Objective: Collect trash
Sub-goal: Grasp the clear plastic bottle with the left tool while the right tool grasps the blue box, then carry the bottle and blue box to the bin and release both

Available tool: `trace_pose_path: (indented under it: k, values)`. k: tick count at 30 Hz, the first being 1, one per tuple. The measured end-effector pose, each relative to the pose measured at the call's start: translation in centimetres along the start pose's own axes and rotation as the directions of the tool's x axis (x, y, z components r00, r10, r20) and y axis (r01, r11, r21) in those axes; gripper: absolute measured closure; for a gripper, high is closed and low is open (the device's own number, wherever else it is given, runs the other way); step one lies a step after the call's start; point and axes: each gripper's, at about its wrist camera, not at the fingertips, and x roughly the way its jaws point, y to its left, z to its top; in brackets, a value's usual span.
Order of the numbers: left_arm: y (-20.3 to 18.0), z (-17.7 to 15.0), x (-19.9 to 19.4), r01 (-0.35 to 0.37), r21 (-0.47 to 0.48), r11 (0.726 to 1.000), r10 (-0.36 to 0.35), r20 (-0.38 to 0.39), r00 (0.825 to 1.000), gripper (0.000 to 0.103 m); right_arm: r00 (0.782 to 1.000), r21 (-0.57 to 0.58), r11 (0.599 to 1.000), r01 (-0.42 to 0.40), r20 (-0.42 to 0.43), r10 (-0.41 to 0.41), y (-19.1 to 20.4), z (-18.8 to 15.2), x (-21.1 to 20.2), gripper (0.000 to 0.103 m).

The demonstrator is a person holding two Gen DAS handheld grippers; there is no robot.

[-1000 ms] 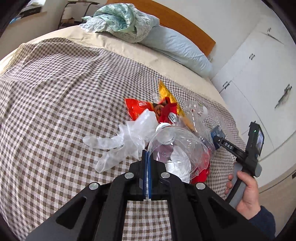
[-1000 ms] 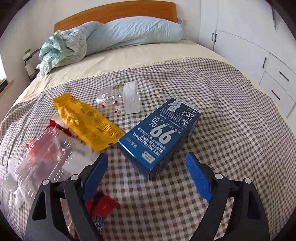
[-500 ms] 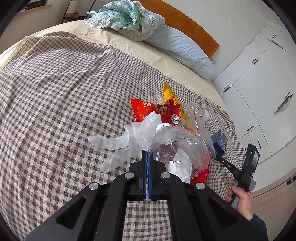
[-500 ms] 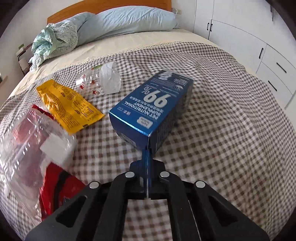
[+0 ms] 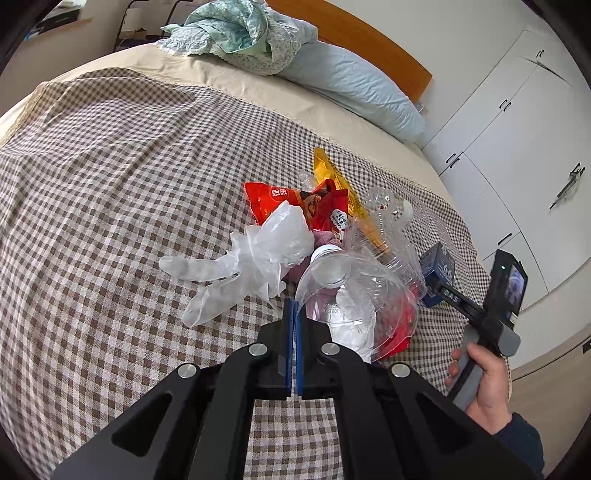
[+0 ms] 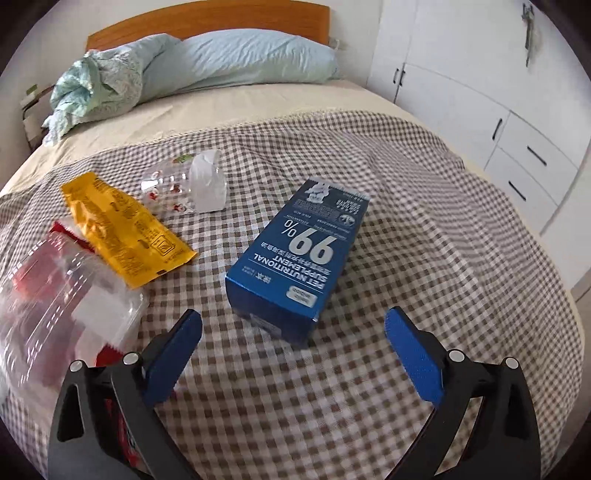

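Note:
My left gripper [image 5: 294, 306] is shut, and its pads pinch the rim of a clear plastic bag [image 5: 354, 291] that holds a bottle and red wrappers. The same bag [image 6: 55, 306] shows at the left of the right wrist view. A blue carton [image 6: 299, 251] lies flat on the checked blanket [image 6: 424, 229]. My right gripper [image 6: 293, 321] is opening wide, with the carton's near end level with its fingertips and neither pad touching it. Loose on the blanket are a yellow wrapper [image 6: 125, 229], a crushed clear bottle [image 6: 188, 184], a red snack bag [image 5: 273, 199] and a white plastic glove [image 5: 251, 266].
A pale blue pillow [image 6: 240, 55] and a bundled green cloth [image 6: 92, 85] lie by the wooden headboard [image 6: 221, 18]. White cupboards and drawers [image 6: 517, 147] stand to the right of the bed. A hand [image 5: 480, 380] grips the right gripper's handle.
The right gripper was open, then shut at the carton's raised near corner, and now stands wide open with the carton lying flat. The left gripper stays shut on the bag.

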Motion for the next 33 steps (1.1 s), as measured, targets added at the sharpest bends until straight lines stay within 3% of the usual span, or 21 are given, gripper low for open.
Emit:
trace_pose_path:
  k: [5, 6, 8, 11, 12, 14, 18, 19, 21, 24, 29, 33]
  values:
    - [1.2, 0.2, 0.4, -0.021, -0.014, 1.0, 0.021, -0.013, 1.0, 0.103, 0.993, 0.027, 0.994, 0.107, 0.043, -0.108, 0.6, 0.5, 2.4, 0.008]
    - [1.3, 0.2, 0.5, -0.023, -0.017, 1.0, 0.022, -0.016, 1.0, 0.103, 0.994, 0.034, 0.995, 0.099, 0.036, -0.1, 0.0, 0.2, 2.5, 0.035]
    - [1.5, 0.2, 0.6, -0.023, -0.02, 1.0, 0.022, -0.017, 1.0, 0.103, 0.999, 0.062, 0.998, 0.034, 0.029, -0.035, -1.8, -0.7, 1.7, 0.038]
    - [1.3, 0.3, 0.6, -0.014, -0.012, 1.0, 0.013, -0.02, 1.0, 0.103, 0.99, -0.024, 0.99, -0.139, -0.014, 0.138, -3.4, -3.0, -1.6, 0.039]
    - [1.2, 0.3, 0.6, -0.01, -0.008, 1.0, 0.01, -0.02, 1.0, 0.103, 0.976, -0.082, 0.974, -0.211, -0.066, 0.206, -3.8, -4.2, -3.1, 0.039]
    - [0.9, 0.3, 0.6, -0.004, 0.001, 1.0, 0.004, -0.024, 1.0, 0.103, 0.955, -0.188, 0.939, -0.288, -0.129, 0.267, -4.6, -6.7, -6.4, 0.039]
    - [-0.1, -0.2, 0.6, -0.011, 0.023, 1.0, 0.012, -0.032, 0.999, 0.103, 0.908, -0.352, 0.839, -0.416, -0.117, 0.402, -6.0, -12.8, -11.4, 0.037]
    - [-0.5, -0.4, 0.6, -0.01, 0.034, 0.999, 0.011, -0.031, 0.999, 0.103, 0.916, -0.394, 0.829, -0.398, -0.117, 0.384, -5.9, -14.3, -11.5, 0.037]
    - [-1.4, -0.9, 0.7, -0.012, 0.052, 0.999, 0.014, -0.039, 0.999, 0.103, 0.946, -0.401, 0.859, -0.319, -0.084, 0.312, -6.1, -16.3, -11.1, 0.033]
    - [-2.3, -2.1, 0.2, 0.001, 0.059, 0.998, 0.002, -0.054, 0.999, 0.103, 0.938, -0.306, 0.891, -0.336, -0.027, 0.345, -7.0, -18.0, -10.9, 0.026]
    - [-3.9, -5.9, -1.0, -0.001, 0.091, 0.996, 0.008, -0.076, 0.997, 0.103, 0.924, -0.26, 0.896, -0.36, 0.031, 0.38, -6.7, -19.9, -11.0, 0.026]
    - [-4.7, -9.2, -0.8, -0.02, 0.153, 0.988, 0.038, -0.115, 0.993, 0.103, 0.924, -0.205, 0.907, -0.368, 0.031, 0.382, -7.2, -18.8, -10.6, 0.026]
